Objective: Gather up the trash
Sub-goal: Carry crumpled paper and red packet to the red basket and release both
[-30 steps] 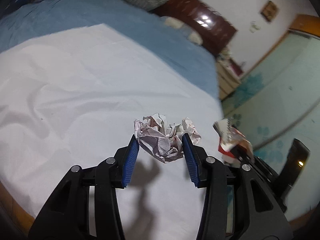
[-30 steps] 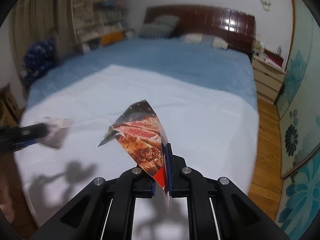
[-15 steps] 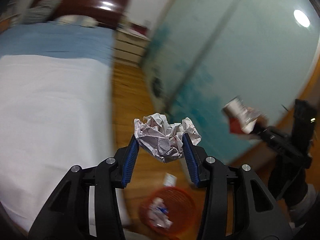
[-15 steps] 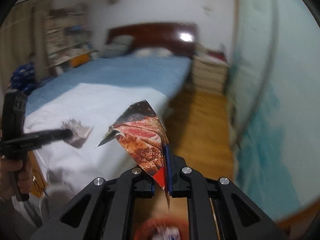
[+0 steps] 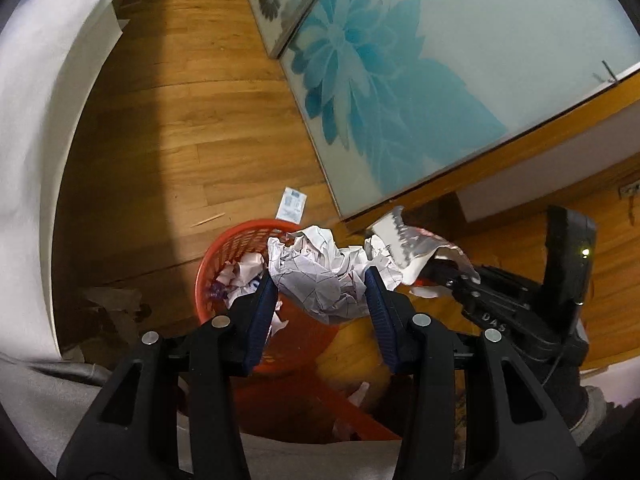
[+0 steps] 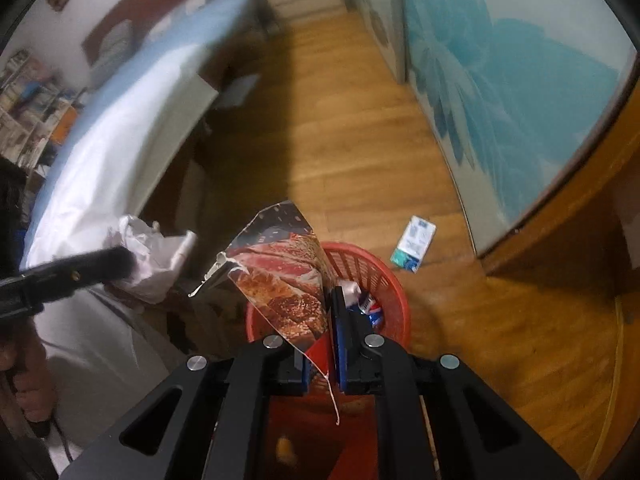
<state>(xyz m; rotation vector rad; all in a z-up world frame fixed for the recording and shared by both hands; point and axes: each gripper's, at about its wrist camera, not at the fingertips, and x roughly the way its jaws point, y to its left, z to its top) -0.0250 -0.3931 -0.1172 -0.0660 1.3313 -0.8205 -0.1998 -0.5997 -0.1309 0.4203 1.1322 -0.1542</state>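
Wooden floorboards run between the white-sheeted bed (image 5: 44,92) and a frosted glass door (image 5: 420,80) printed with big blue flowers. On the floor stands a red mesh basket (image 5: 236,240) with crumpled scraps already in it.

Left gripper (image 5: 322,292): its blue-padded fingers (image 5: 264,308) are clamped on a crumpled paper ball (image 5: 320,276), white with faint grid lines, which bulges out ahead of the tips. From the left wrist view the basket's opening lies just past and below the fingers, slightly to their left side. Right gripper (image 6: 332,320): its fingers (image 6: 340,320) are pinched almost together on the lower corner of a torn snack wrapper (image 6: 284,280), glossy and printed with grilled meat. The wrapper fans up and away from the tips, and the basket mouth sits directly beyond them.

A small blue-and-white packet (image 6: 414,246) lies flat on the floor, off to the right of the right fingers and just outside the basket rim. It looks like litter not yet collected.

Both held pieces should be very light. The ball is soft and springy, so a squeeze across its middle keeps it; on release it should drop freely, though a fold could catch on a pad. The wrapper is thin, slick and floppy. It may flutter sideways as it falls, so letting go low over the opening seems wise. The flat packet would be awkward, best taken by one raised edge.
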